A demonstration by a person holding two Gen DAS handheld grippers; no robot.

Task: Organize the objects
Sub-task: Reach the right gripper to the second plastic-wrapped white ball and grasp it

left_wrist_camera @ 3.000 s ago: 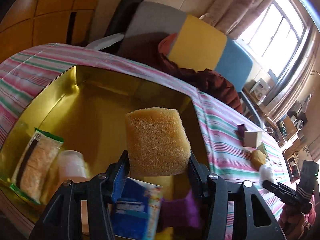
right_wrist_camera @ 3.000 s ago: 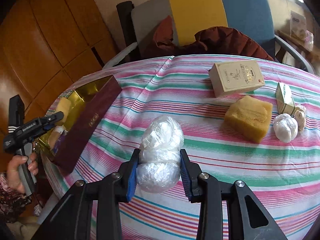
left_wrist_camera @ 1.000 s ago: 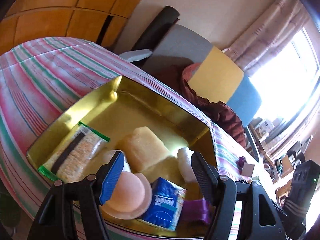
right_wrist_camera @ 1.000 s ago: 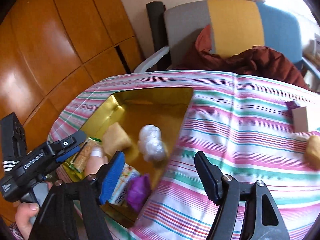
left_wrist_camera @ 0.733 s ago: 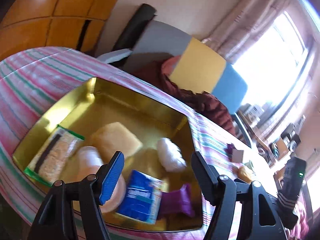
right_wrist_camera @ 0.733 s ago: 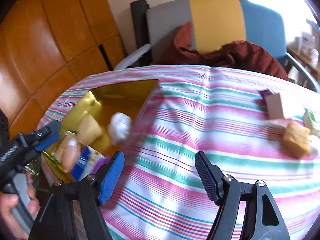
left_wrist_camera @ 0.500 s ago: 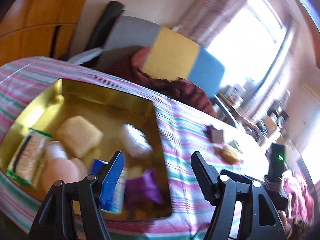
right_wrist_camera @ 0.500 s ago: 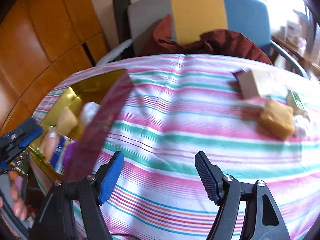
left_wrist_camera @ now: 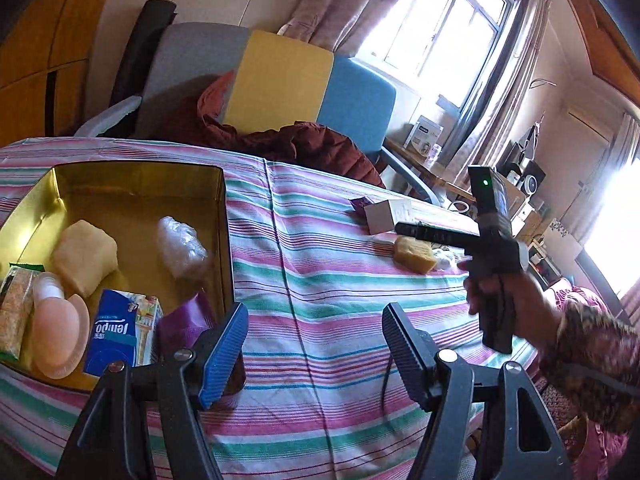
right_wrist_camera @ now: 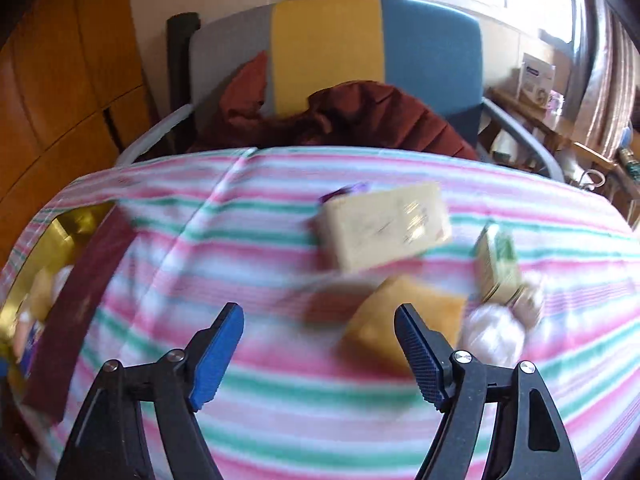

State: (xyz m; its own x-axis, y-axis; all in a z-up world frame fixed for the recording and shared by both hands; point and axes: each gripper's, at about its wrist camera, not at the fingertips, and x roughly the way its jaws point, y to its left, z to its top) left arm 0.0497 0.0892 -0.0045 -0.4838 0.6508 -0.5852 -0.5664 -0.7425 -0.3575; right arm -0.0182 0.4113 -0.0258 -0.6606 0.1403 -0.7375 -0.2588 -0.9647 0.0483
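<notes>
The gold tin at the table's left holds a yellow sponge, a clear plastic bundle, a blue tissue pack and a purple packet. My left gripper hovers open and empty by the tin's right wall. My right gripper is empty and its jaws are opening. Just beyond its right finger, in a blurred view, lies a second yellow sponge. Around that sponge are a cream box, a green carton and a white bundle.
A striped cloth covers the table. Behind it stands a grey, yellow and blue chair with a dark red jacket. A cracker pack and a peach disc also lie in the tin. A hand holds the right gripper.
The sponge and the plastic bundle, held three seconds ago, now lie in the tin. My left gripper swung right off the tin. My right gripper crossed the table to the far objects and widened.
</notes>
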